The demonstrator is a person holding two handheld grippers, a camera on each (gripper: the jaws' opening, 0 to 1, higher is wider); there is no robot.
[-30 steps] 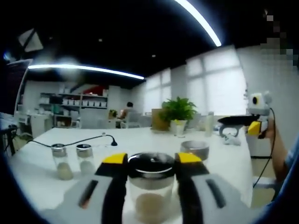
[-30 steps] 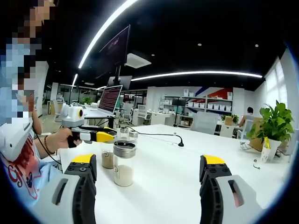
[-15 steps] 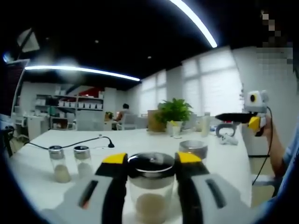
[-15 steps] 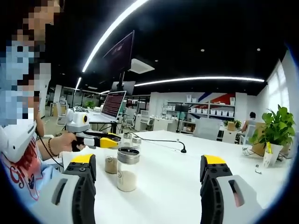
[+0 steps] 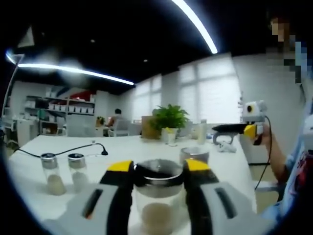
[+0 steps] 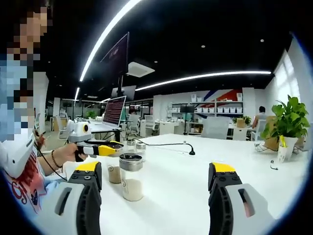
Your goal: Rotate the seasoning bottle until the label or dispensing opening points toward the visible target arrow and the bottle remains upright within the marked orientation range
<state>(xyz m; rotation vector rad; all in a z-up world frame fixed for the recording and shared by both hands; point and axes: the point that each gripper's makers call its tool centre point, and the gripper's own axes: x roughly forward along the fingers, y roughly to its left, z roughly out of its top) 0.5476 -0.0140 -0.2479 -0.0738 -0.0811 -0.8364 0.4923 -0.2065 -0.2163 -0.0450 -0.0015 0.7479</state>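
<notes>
I have the left gripper [image 5: 156,169] clamped on the upright seasoning bottle [image 5: 157,196], right gripper [image 6: 154,174] spread empty; no target arrow visible, so alignment stays unconfirmed.

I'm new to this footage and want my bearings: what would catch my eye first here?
In the left gripper view, the left gripper is shut on a seasoning bottle with a metal lid, upright on the white table. Two smaller shakers stand to its left in that view. In the right gripper view, the right gripper hangs wide open over the table, holding nothing.
</notes>
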